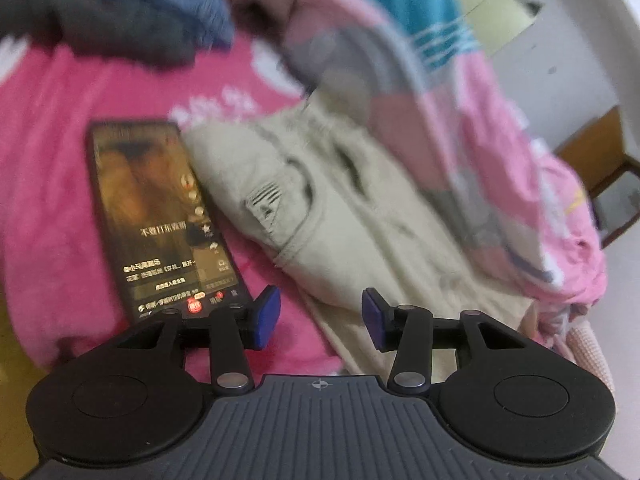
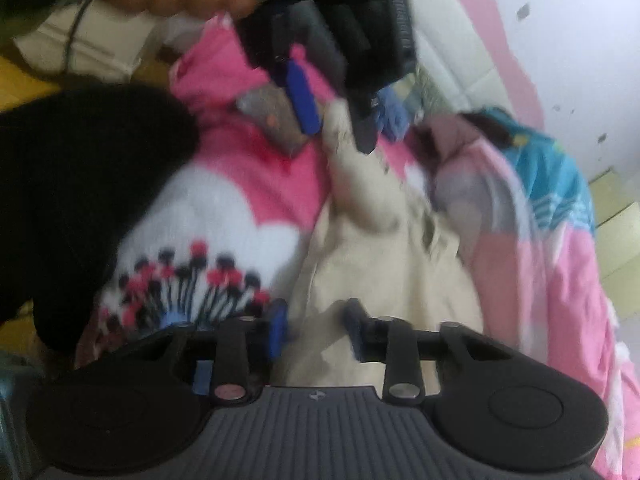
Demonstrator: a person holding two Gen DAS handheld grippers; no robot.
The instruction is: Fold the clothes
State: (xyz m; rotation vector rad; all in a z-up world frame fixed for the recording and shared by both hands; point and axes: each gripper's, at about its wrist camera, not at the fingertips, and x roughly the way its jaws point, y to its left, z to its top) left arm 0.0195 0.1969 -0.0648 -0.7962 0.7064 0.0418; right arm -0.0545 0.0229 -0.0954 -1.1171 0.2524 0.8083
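A beige cotton garment (image 1: 352,208) lay mid-frame on a fuzzy hot-pink blanket (image 1: 56,152) with white patches; pale pink, grey and teal striped bedding (image 1: 432,60) filled the upper right.

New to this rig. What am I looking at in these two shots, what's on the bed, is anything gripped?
No robot arm here: a person holds a two-finger gripper in each hand, and each gripper carries a fisheye camera looking forward along its fingers. The black plate and blue pads at the bottom of each picture belong to that gripper.

The left wrist view shows the left gripper, open, with nothing between its pads. Ahead of it a phone with its screen lit lies on a pink blanket, beside a beige garment. Dark clothes are piled further back, and a pink patterned cloth lies to the right.

The right wrist view shows the right gripper, open, over the same beige garment. The left gripper appears at the top of that view. Both pictures are blurred, so whether the pads touch the fabric is unclear.
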